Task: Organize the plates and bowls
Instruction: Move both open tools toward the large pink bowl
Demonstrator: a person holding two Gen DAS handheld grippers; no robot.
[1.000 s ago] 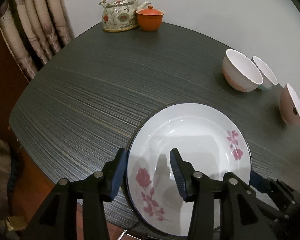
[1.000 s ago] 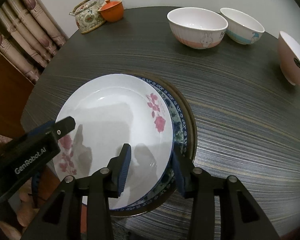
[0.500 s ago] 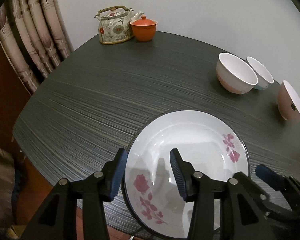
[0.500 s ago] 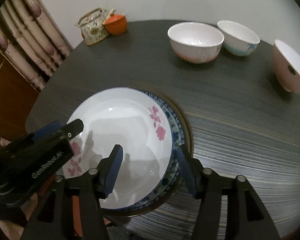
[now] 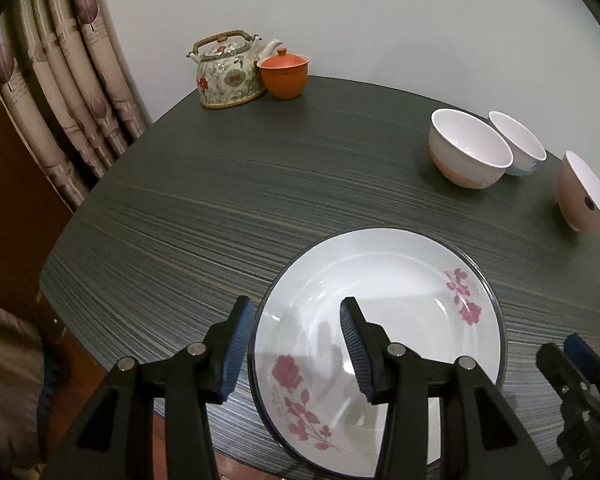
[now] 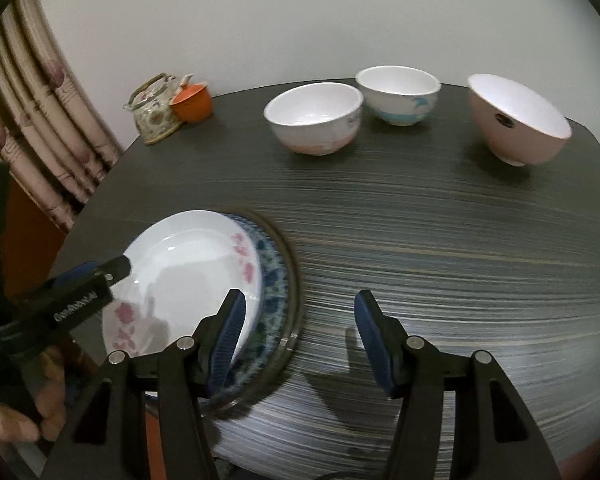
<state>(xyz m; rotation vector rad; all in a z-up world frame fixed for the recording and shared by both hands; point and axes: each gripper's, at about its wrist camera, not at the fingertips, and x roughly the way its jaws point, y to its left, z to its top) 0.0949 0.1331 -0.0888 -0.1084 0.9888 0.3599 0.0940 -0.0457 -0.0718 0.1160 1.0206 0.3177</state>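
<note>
A dark, streaky wood-grain table [image 5: 228, 216] fills both views, with a pale wall behind and a patterned curtain [image 5: 56, 92] at the left. Nearest me, my left gripper [image 5: 296, 344] stands spread, its fingers straddling the near rim of the rose plate [image 5: 380, 312] — one outside, one over the bowl of it, neither pressing. That plate sits on top of a blue-patterned plate [image 6: 274, 296], itself on a darker plate below. My right gripper [image 6: 298, 336] is spread wide too, over bare table just right of the stack, holding nothing. Farther back stand three bowls: a white-and-pink bowl [image 6: 314, 118] just beside a white-and-blue bowl [image 6: 398, 94], and a pink bowl [image 6: 516, 120] tilted, apart at the right. Farthest off — a floral teapot [image 5: 228, 72] touching an orange lidded cup [image 5: 284, 74].
</note>
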